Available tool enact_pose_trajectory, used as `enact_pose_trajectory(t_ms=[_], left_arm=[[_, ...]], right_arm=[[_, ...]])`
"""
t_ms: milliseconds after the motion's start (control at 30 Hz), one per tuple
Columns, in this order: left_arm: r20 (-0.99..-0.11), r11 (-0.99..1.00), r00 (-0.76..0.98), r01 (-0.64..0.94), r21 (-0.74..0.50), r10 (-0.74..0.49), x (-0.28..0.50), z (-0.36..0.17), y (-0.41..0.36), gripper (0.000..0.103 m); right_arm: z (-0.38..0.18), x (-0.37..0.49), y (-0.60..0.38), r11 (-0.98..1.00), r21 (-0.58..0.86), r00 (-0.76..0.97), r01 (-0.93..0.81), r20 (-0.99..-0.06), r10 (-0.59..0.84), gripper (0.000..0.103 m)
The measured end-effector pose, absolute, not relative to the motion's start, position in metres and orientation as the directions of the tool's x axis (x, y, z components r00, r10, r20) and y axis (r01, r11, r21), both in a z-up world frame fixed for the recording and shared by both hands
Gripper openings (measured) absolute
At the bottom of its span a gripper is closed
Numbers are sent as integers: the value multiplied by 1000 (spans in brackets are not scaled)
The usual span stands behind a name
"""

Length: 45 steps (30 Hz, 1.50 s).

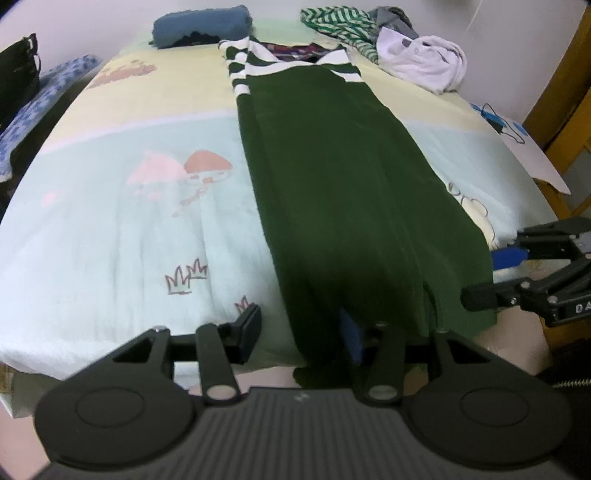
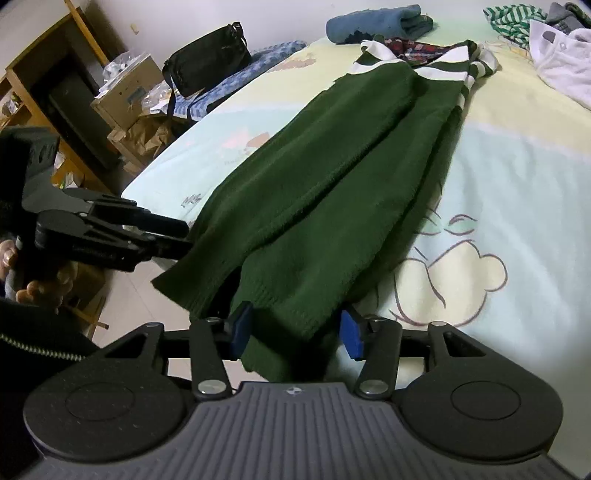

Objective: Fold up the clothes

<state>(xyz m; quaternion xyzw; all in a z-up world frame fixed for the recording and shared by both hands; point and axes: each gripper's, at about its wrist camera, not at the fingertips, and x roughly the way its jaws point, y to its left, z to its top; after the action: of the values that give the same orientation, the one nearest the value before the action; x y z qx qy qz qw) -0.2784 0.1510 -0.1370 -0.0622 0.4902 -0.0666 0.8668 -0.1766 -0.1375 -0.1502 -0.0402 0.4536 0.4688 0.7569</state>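
Observation:
A dark green sweater [image 1: 332, 177] with white-striped collar and cuffs lies folded lengthwise on the bed [image 1: 110, 221]; its hem hangs over the near edge. My left gripper [image 1: 299, 336] is open at the hem's left part. Its left finger [image 1: 249, 325] stands clear of the cloth and the right one is hidden behind the hem. My right gripper [image 2: 295, 332] is open around the sweater's [image 2: 332, 166] right hem corner, which hangs between the blue pads [image 2: 352, 334] without being pinched. Each gripper shows in the other's view: the right gripper [image 1: 491, 277], the left gripper [image 2: 181, 236].
At the bed's far end lie a folded blue towel [image 1: 201, 29], a green-and-white striped garment [image 1: 336, 22] and a white garment [image 1: 424, 59]. A black bag [image 2: 210, 55], cardboard boxes [image 2: 125, 96] and a wooden shelf [image 2: 37, 74] stand left of the bed.

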Motion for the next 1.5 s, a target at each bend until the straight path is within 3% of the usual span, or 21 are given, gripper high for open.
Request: enact_pose_trajectory(t_ms=[133,300,367,433,633,900,1000,1033,1167,1300,1400,1500], left_arm=[[-842,973,493,38,-229,-218,-278,-133,156,44],[-821,953,496,46,-300,-283,-277,-130,160,48],[-821,946,478,72,-317,-311,-275,-130,156,64],[-829,958,483,94,-270,-282,-276,-132,151,72],[-820,966,515,77,-247,-251,-278,-129,153,70],[-809,948,508,51,-314,-295,-265,-137,156,72],[-811,955,514,61,-290,-279,-267,-137,152,64],[-811,955,514,68,-287,-280,-267,-136,151,53],[-807,958,522,78,-278,-276,-268,-137,146,40],[-805,961,529,91,-260,-268,-269,-134,142,32],[-805,962,529,100,-254,-268,-267,-135,142,27],[-807,963,528,94,-253,-264,-263,-134,143,19]], right_arm=[[-149,-177,-141,552,348,146,-757,-734,663,51],[-150,-174,-152,559,375,135,-739,-731,669,49],[-150,-174,-149,560,369,141,-742,-730,669,49],[-150,-175,-146,556,362,145,-748,-728,670,49],[-151,-172,-144,551,374,140,-746,-721,679,49],[-151,-173,-143,538,360,135,-762,-725,676,50],[-151,-172,-145,534,368,131,-761,-719,682,50],[-152,-171,-145,536,373,131,-758,-717,685,49],[-155,-166,-146,549,409,130,-729,-704,698,30],[-157,-162,-146,536,436,112,-723,-692,714,32],[-157,-161,-150,512,468,73,-720,-683,727,43],[-159,-157,-148,503,487,59,-714,-674,736,41]])
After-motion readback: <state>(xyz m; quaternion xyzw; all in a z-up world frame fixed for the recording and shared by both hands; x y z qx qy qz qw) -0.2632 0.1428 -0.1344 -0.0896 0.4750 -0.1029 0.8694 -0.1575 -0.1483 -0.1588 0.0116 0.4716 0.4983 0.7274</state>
